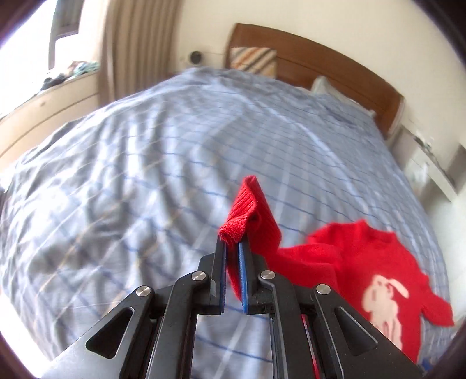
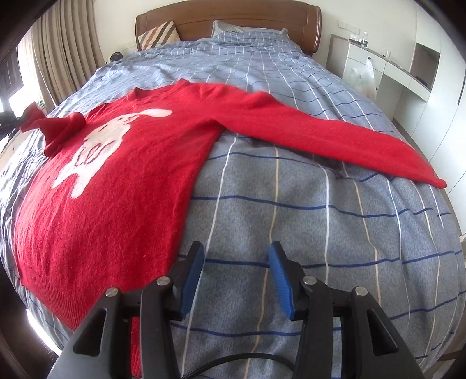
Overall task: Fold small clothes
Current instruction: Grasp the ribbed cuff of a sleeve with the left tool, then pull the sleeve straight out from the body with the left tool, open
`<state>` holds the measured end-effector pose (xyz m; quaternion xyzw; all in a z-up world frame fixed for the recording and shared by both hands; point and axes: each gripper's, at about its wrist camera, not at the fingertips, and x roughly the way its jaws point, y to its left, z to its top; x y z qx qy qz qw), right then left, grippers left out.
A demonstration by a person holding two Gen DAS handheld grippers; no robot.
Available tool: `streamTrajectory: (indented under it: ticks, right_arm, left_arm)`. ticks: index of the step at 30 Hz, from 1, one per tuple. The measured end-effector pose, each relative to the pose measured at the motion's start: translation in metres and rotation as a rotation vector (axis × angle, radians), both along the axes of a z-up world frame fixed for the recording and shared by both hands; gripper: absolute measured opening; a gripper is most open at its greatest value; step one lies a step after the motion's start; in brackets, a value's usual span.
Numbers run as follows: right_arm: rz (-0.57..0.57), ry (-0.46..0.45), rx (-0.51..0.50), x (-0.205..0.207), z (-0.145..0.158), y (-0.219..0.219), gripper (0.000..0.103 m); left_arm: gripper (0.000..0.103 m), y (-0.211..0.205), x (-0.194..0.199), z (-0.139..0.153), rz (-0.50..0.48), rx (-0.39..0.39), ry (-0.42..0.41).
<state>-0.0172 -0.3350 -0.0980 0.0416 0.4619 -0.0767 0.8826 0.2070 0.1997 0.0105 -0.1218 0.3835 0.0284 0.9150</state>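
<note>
A small red sweater (image 2: 122, 163) with a white animal figure lies face up on the bed; it also shows in the left wrist view (image 1: 364, 271). My left gripper (image 1: 232, 242) is shut on the ribbed cuff (image 1: 250, 210) of its left sleeve and holds it above the bed. That lifted sleeve (image 2: 62, 125) shows at the far left of the right wrist view. The other sleeve (image 2: 335, 137) lies stretched out to the right. My right gripper (image 2: 237, 253) is open and empty, just above the bed beside the sweater's lower right hem.
The bed has a blue checked duvet (image 2: 320, 233), a wooden headboard (image 2: 227, 14) and pillows (image 2: 158, 33). Curtains (image 2: 58, 49) and a window are on the left. A white desk with shelves (image 2: 393, 73) stands on the right.
</note>
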Motion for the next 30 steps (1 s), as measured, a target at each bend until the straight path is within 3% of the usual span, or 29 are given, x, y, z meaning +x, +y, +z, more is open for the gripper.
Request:
streamTrajectory:
  ticks: [3,6,13,20,23,25,27,30]
  right_arm:
    - [0.003,0.011,-0.011,0.000,-0.005,0.007,0.048]
    - [-0.007,0.013,-0.020,0.000,-0.007,0.010,0.050]
    - [-0.028,0.025,-0.019,0.001,-0.010,0.008,0.055]
    - [-0.054,0.000,-0.017,-0.002,-0.017,0.006,0.063]
    - [-0.069,-0.021,-0.004,-0.006,-0.018,0.003,0.065]
    - [-0.071,-0.031,0.012,-0.009,-0.016,0.001,0.065]
    - [-0.079,-0.043,0.023,-0.016,-0.011,-0.004,0.065]
    - [-0.106,-0.067,0.053,-0.033,-0.002,-0.014,0.065]
  left_arm:
    - [0.005,0.057,-0.009,-0.034,0.161,-0.003,0.067]
    - [0.005,0.083,-0.015,-0.068,0.232,-0.034,0.126]
    - [0.004,0.103,-0.028,-0.095,0.301,-0.100,0.145]
    - [0.006,0.097,-0.022,-0.101,0.290,-0.044,0.177]
    - [0.018,0.095,-0.026,-0.095,0.287,-0.030,0.184]
    - [0.046,0.093,-0.036,-0.085,0.281,-0.023,0.167]
    - [0.060,0.087,-0.054,-0.068,0.261,-0.008,0.122]
    - [0.067,0.065,-0.087,-0.044,0.156,-0.003,0.079]
